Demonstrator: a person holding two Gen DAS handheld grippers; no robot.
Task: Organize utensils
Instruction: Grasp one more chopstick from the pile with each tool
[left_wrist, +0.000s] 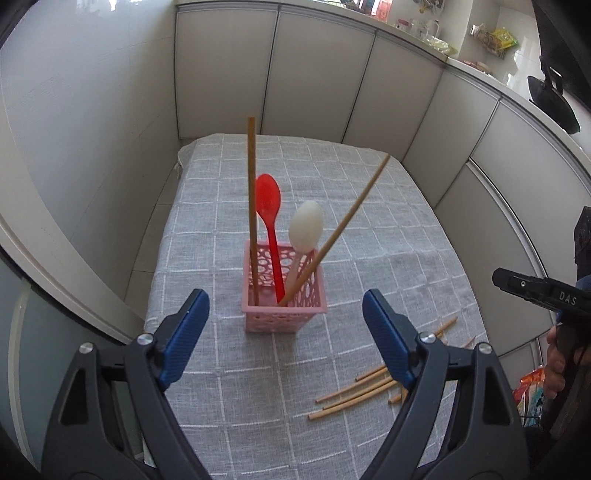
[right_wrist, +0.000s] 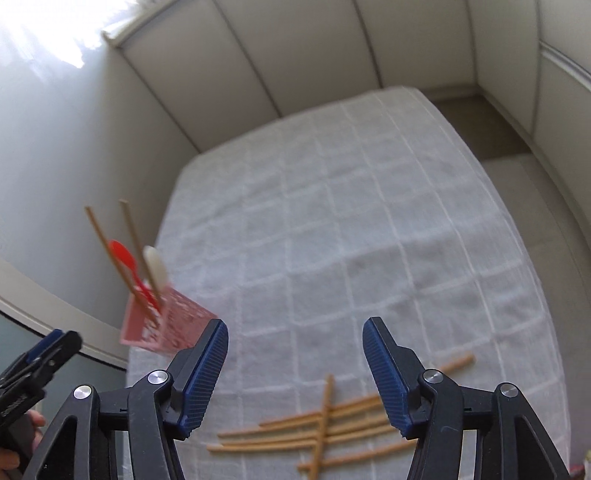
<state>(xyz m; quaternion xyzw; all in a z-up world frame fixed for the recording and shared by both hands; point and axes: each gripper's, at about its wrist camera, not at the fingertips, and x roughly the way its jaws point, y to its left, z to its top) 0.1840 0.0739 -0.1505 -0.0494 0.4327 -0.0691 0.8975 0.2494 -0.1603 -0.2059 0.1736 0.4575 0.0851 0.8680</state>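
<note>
A pink perforated utensil basket (left_wrist: 284, 295) stands on the grey checked tablecloth (left_wrist: 388, 229). It holds a red spoon (left_wrist: 269, 206), a white spoon (left_wrist: 306, 225) and two wooden chopsticks (left_wrist: 252, 192). It also shows in the right wrist view (right_wrist: 166, 325). Several loose chopsticks (left_wrist: 358, 391) lie on the cloth at the front right, also in the right wrist view (right_wrist: 317, 428). My left gripper (left_wrist: 286, 325) is open and empty, just in front of the basket. My right gripper (right_wrist: 295, 354) is open and empty, above the loose chopsticks.
White cabinet panels (left_wrist: 314, 74) surround the table on the far and right sides. A counter with jars and packets (left_wrist: 491, 37) runs along the top right. The right gripper's black body (left_wrist: 539, 295) shows at the right edge of the left wrist view.
</note>
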